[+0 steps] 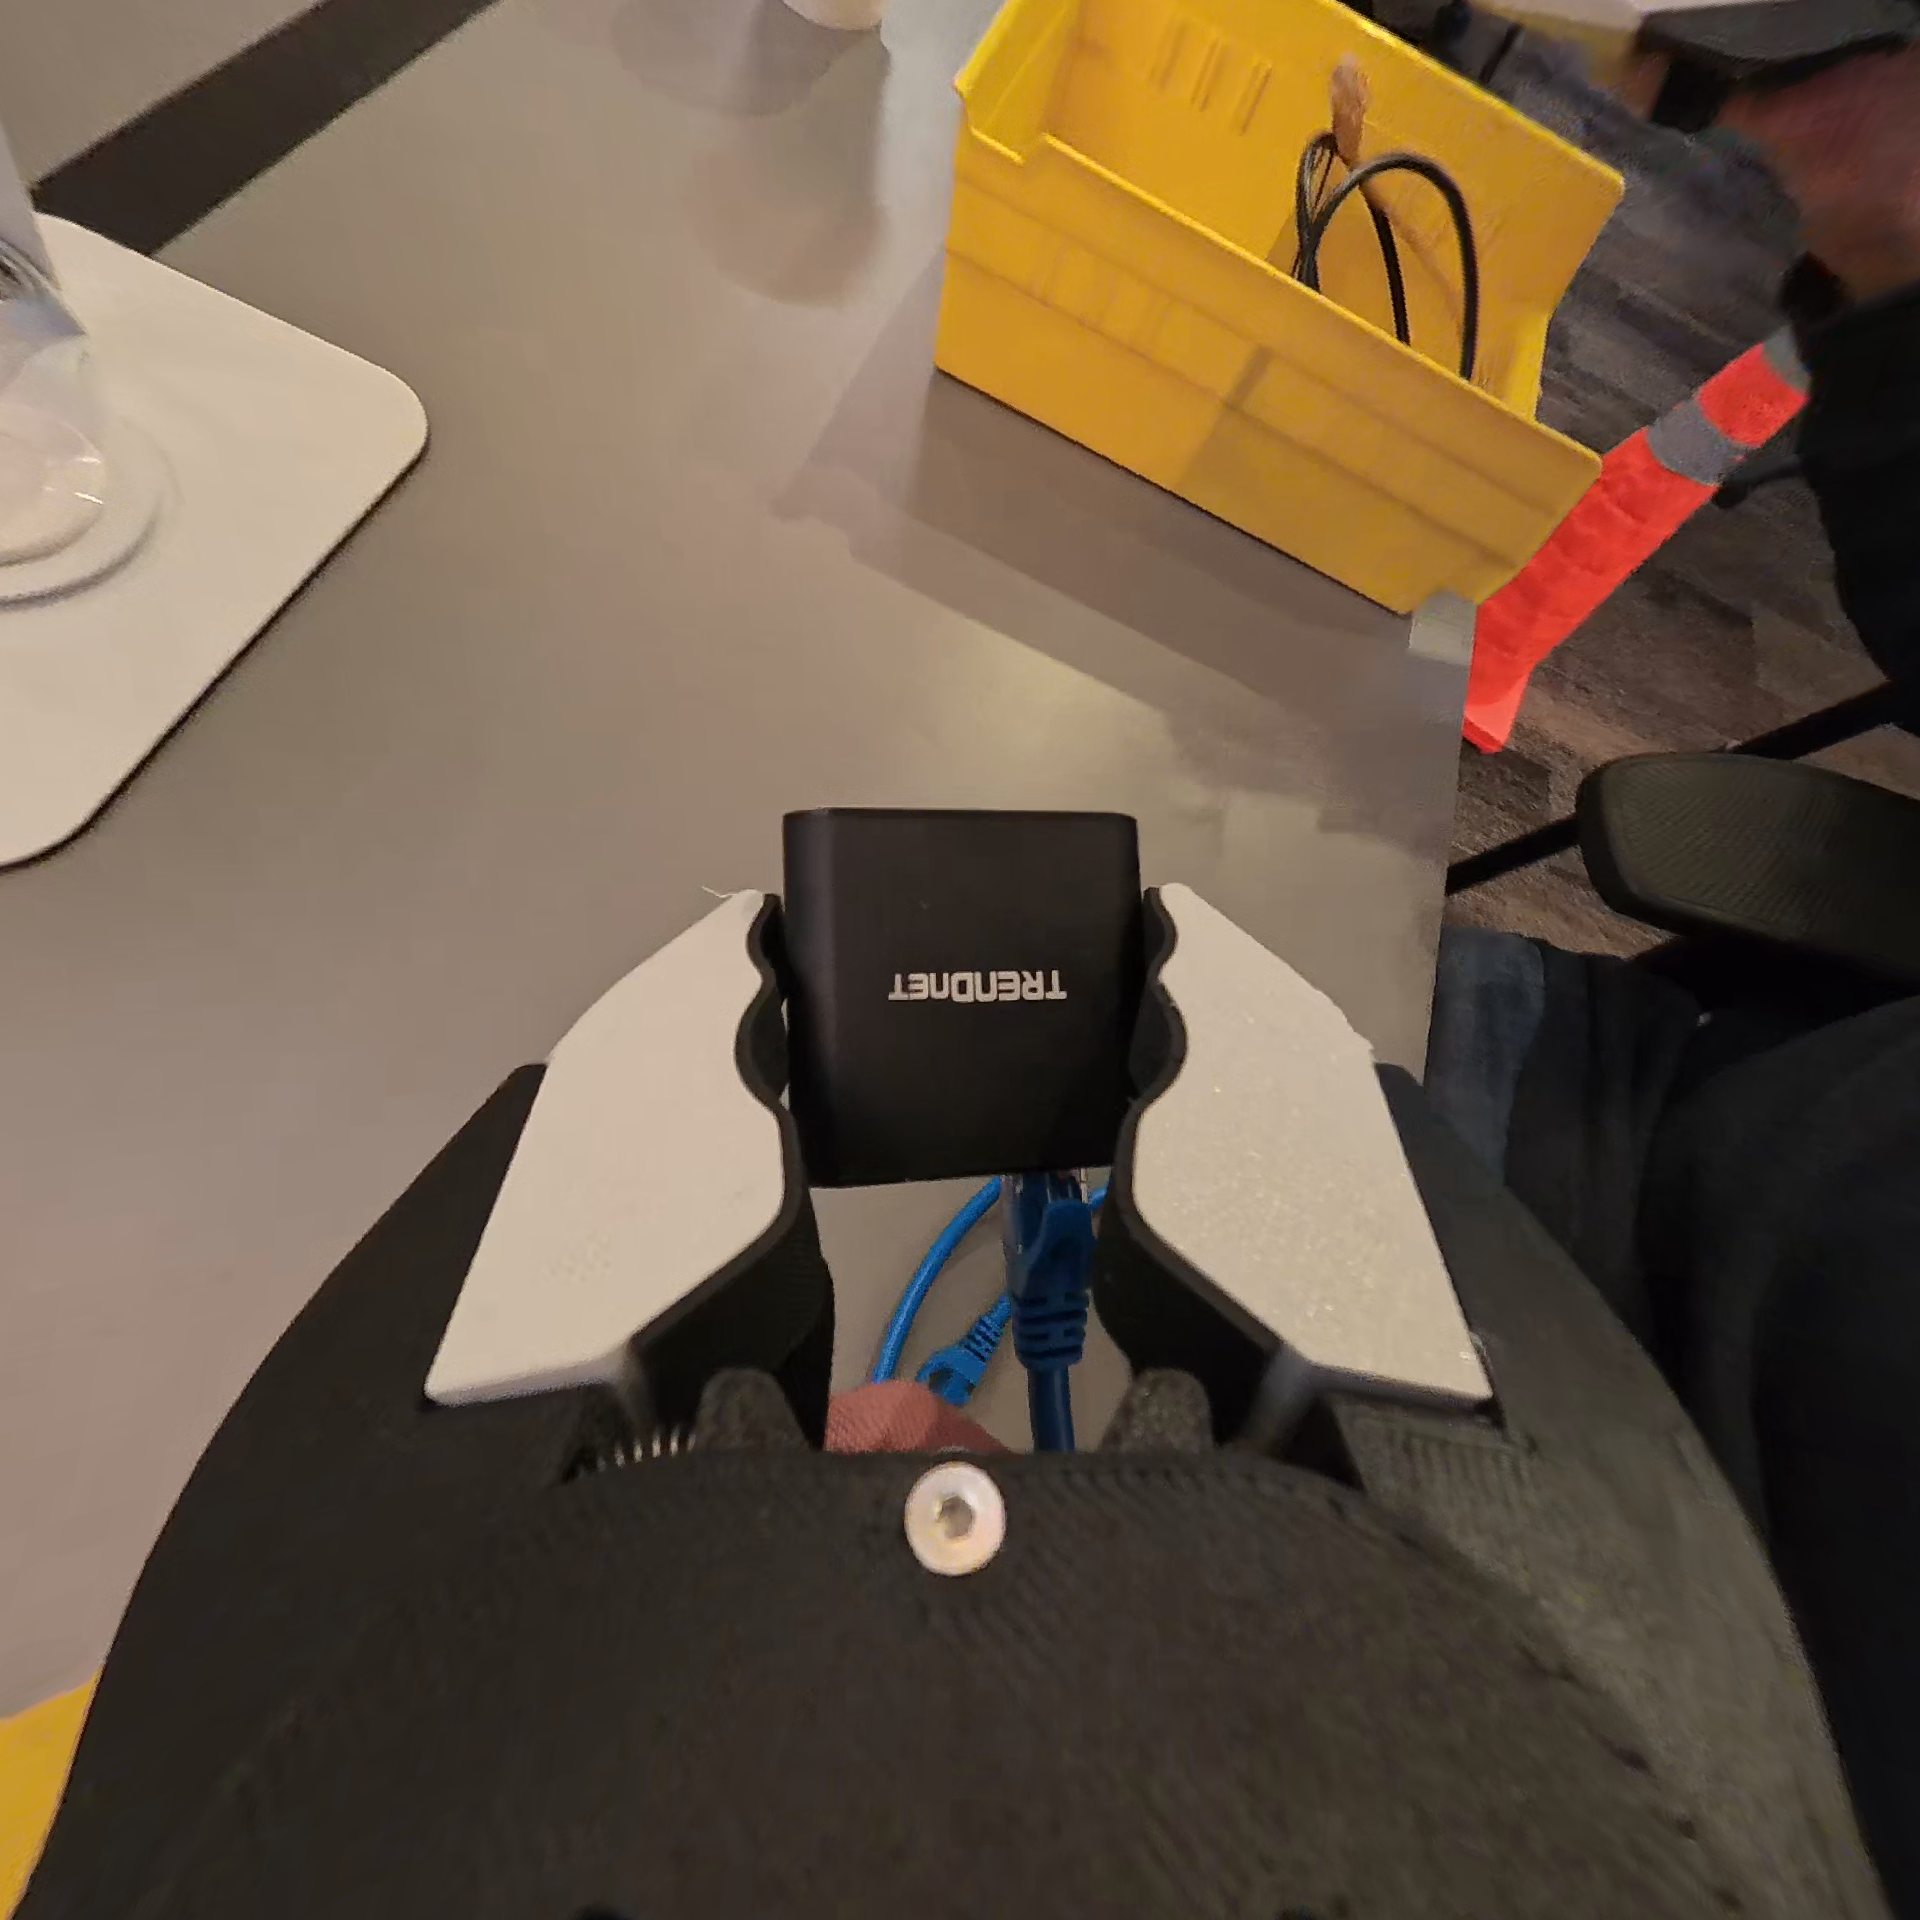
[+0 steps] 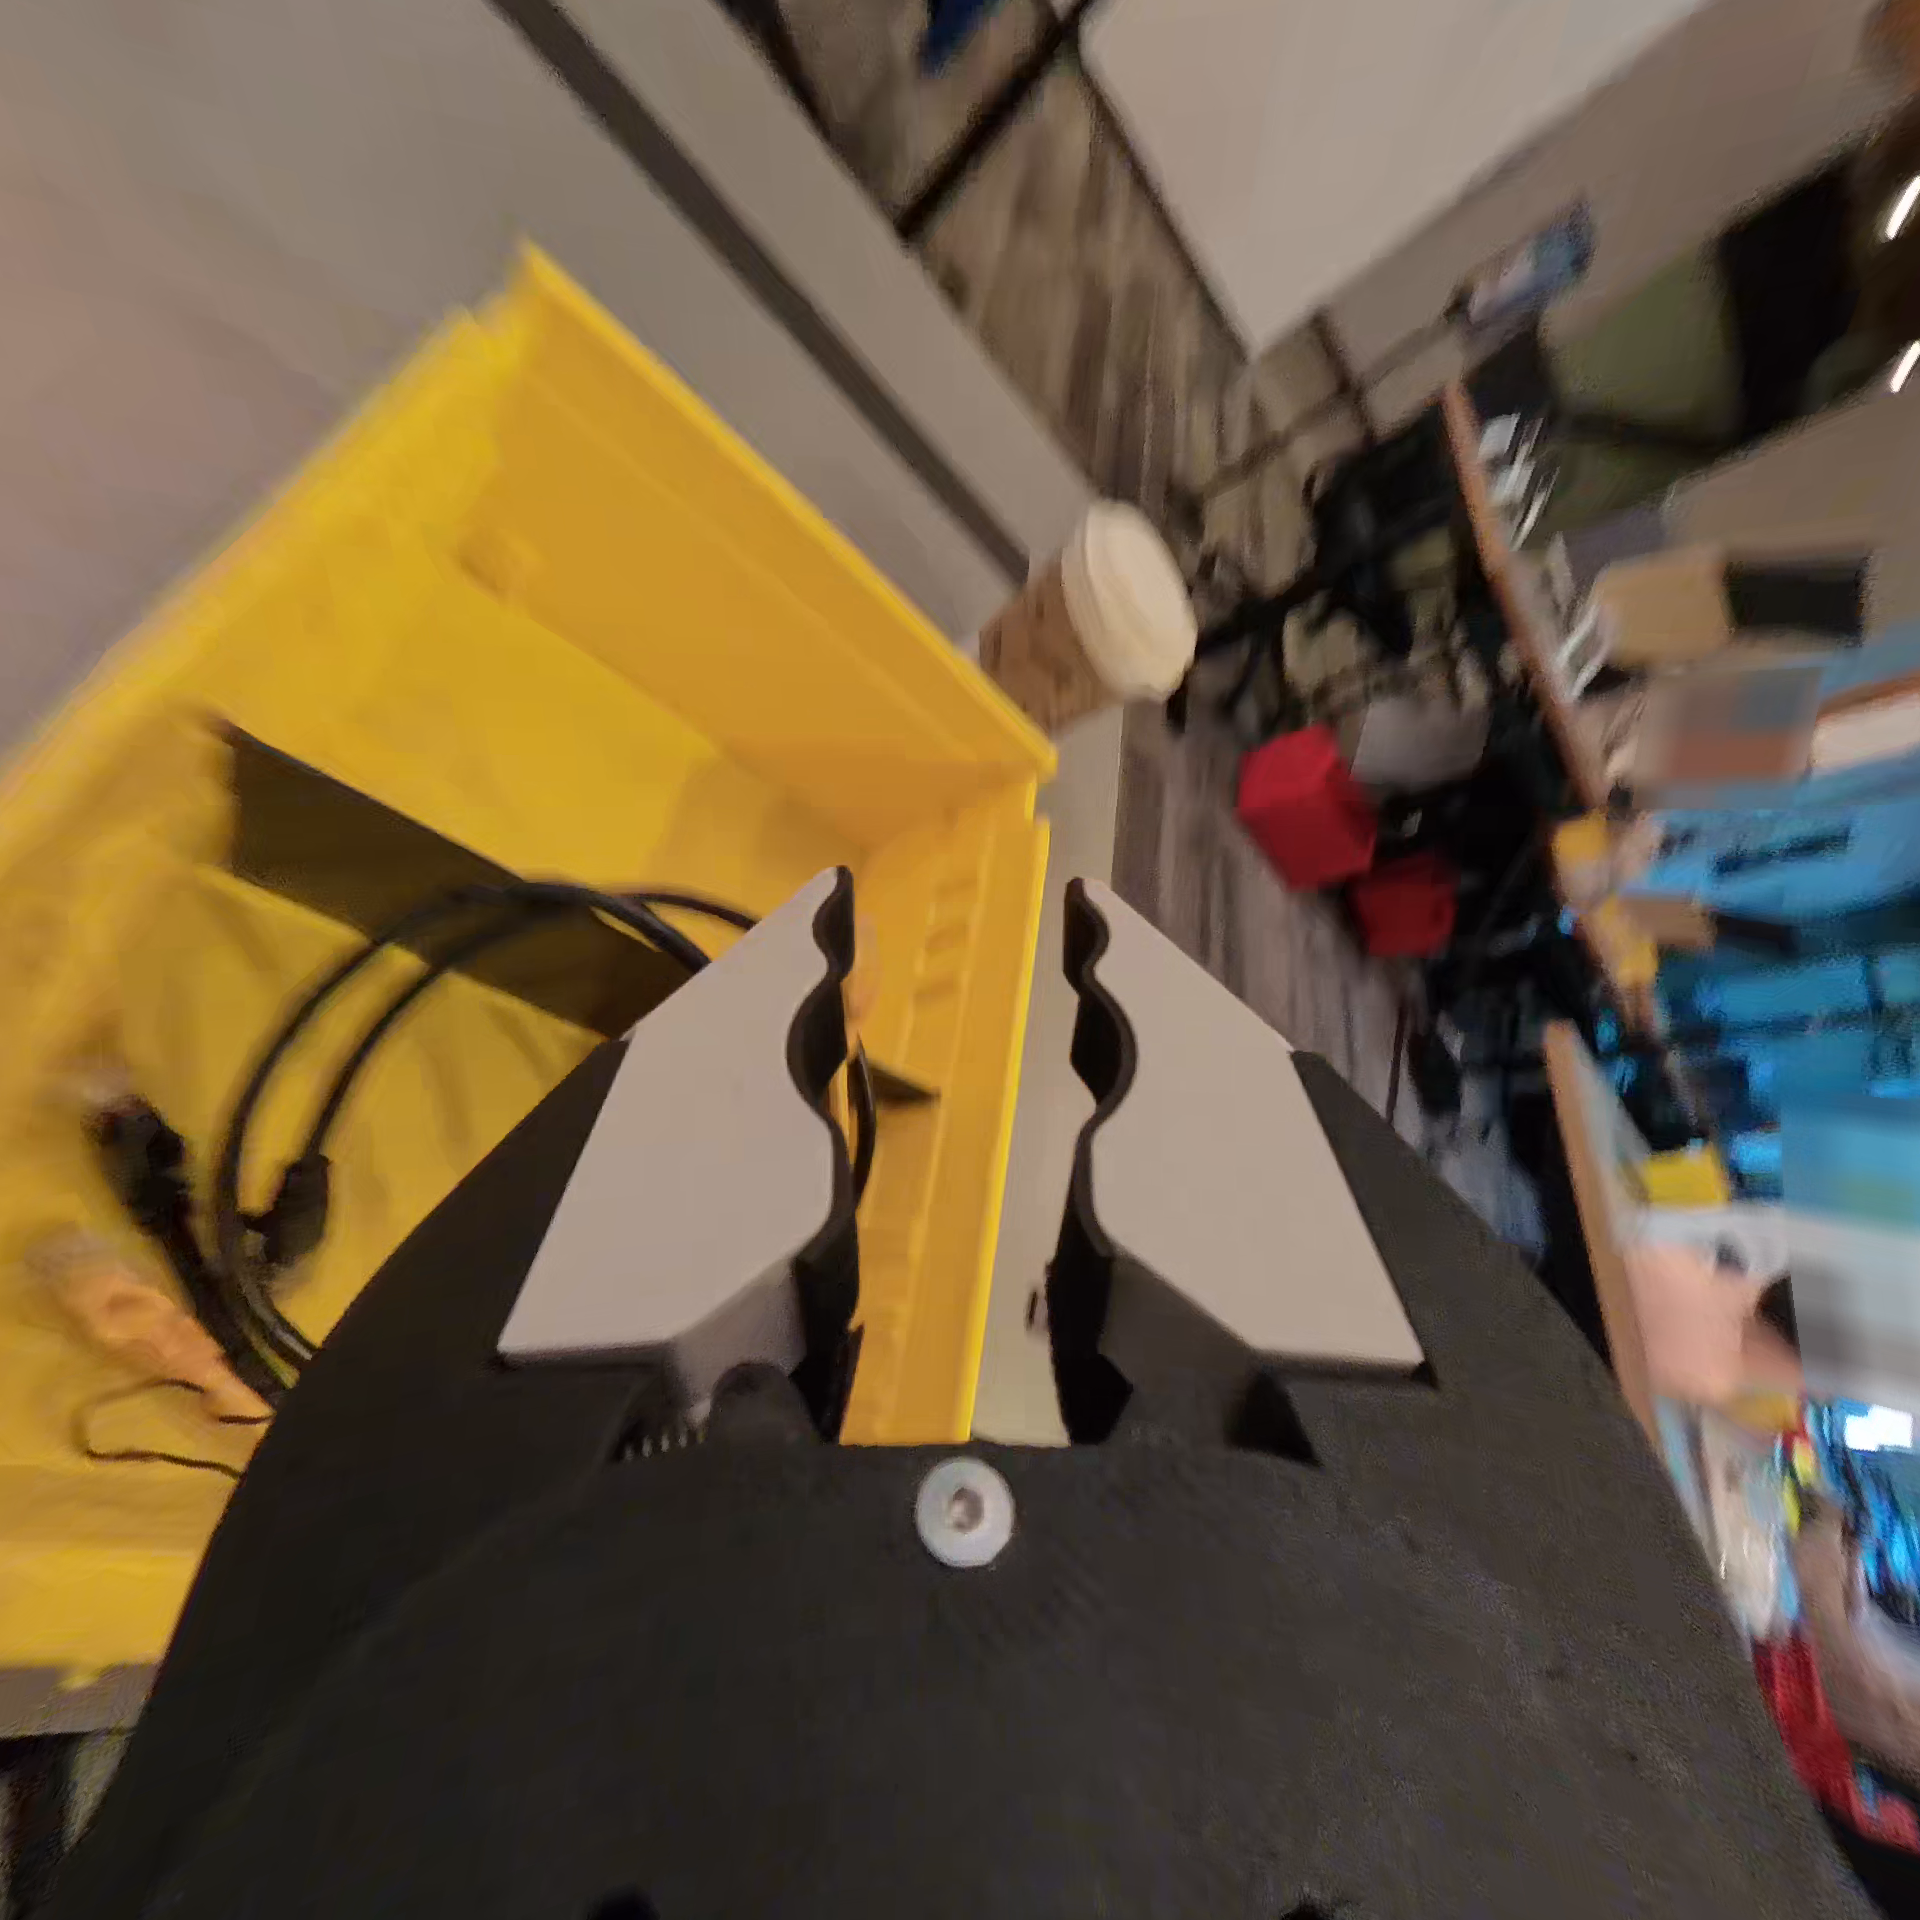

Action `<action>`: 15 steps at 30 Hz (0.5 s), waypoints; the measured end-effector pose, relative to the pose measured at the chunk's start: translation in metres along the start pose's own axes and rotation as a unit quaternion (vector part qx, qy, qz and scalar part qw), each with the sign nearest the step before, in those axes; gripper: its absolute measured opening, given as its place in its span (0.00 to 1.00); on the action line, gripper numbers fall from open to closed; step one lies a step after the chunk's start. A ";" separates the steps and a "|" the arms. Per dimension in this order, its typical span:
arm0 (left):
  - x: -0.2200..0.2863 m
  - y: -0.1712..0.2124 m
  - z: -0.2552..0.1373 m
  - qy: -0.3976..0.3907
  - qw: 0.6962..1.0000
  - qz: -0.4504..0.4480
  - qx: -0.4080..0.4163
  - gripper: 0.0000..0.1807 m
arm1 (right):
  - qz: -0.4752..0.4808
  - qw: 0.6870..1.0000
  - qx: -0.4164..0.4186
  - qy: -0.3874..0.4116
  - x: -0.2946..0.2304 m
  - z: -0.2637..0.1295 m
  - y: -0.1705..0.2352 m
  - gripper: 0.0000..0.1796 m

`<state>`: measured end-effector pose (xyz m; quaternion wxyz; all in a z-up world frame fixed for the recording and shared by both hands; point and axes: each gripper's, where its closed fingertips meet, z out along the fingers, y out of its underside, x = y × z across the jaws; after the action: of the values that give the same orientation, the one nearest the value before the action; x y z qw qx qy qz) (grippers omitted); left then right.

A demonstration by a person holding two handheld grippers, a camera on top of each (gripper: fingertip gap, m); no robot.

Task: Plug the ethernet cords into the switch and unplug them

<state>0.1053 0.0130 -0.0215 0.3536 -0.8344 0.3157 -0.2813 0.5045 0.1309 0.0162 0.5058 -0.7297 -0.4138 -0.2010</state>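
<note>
In the left wrist view my left gripper [image 1: 961, 909] is shut on a small black switch [image 1: 961, 997], held just above the grey table [image 1: 582, 644]. A dark blue ethernet cord [image 1: 1049, 1278] is plugged into the switch's near face, between the fingers. A lighter blue cord [image 1: 961, 1351] hangs loose under it with its plug free. In the right wrist view, which is blurred, my right gripper [image 2: 958, 904] is open and empty above the right rim of a yellow bin [image 2: 623, 727]. A black cable [image 2: 332, 1039] and an orange-tan plug [image 2: 135, 1309] lie in the bin.
The yellow bin [image 1: 1247, 312] stands at the table's far right corner. A white mat [image 1: 208, 520] with a clear glass base [image 1: 62, 488] is at the left. A black chair arm [image 1: 1745, 852] and a person's legs are right of the table. A paper cup [image 2: 1101, 613] stands beyond the bin. The tips of one gripper are about 45 cm away from the tips of the other. The right tips stand about 20 cm off the orange-tan plug [image 2: 135, 1309].
</note>
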 end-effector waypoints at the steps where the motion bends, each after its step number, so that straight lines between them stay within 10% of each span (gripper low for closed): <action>1: -0.001 -0.003 -0.001 -0.004 1.000 0.000 0.008 0.36 | -0.003 0.999 0.034 -0.014 -0.007 -0.011 -0.025 0.21; 5: -0.004 -0.020 -0.004 -0.042 0.998 0.029 0.044 0.36 | 0.067 0.959 0.186 -0.204 -0.085 -0.055 -0.143 0.18; 15: 0.023 -0.041 -0.001 -0.135 0.973 0.182 0.041 0.35 | 0.265 0.693 0.219 -0.634 -0.258 -0.078 -0.296 0.22</action>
<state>0.1329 0.0190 0.0164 0.4724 -0.7781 0.3993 -0.1096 0.1265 0.0005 0.0336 0.3011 -0.6322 -0.4581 0.5475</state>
